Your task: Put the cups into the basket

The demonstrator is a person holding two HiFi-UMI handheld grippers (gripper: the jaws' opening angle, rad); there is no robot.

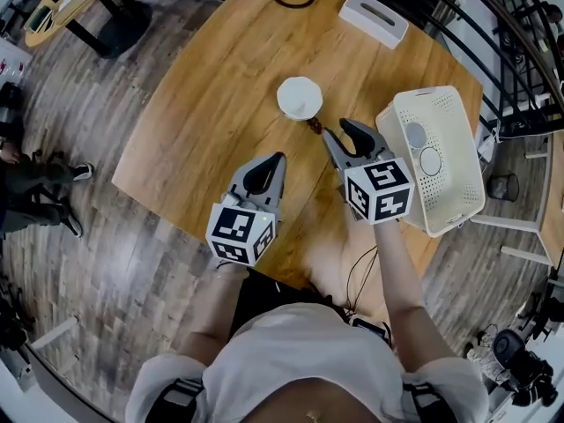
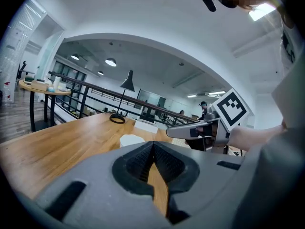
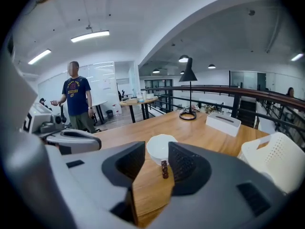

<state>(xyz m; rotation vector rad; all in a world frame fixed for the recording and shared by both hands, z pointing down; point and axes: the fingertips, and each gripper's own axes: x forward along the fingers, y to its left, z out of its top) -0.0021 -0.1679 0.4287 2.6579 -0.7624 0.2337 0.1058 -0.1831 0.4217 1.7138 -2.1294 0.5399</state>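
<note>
Your right gripper (image 1: 338, 130) stands spread and empty near the white cup (image 1: 300, 98), left gripper (image 1: 278, 157) pressed together, basket (image 1: 460, 135) alongside.

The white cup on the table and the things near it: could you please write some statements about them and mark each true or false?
1. The white cup stands on the wooden table, outside the basket. True.
2. The basket is empty. False: two round cups appear to lie inside it.
3. The right gripper has its jaws apart and grips nothing. True.
4. The left gripper holds the white cup. False: its jaws are together with nothing between them, and it is short of the cup.
5. The white box lies at the table edge nearest the person. False: it lies at the far side.
</note>
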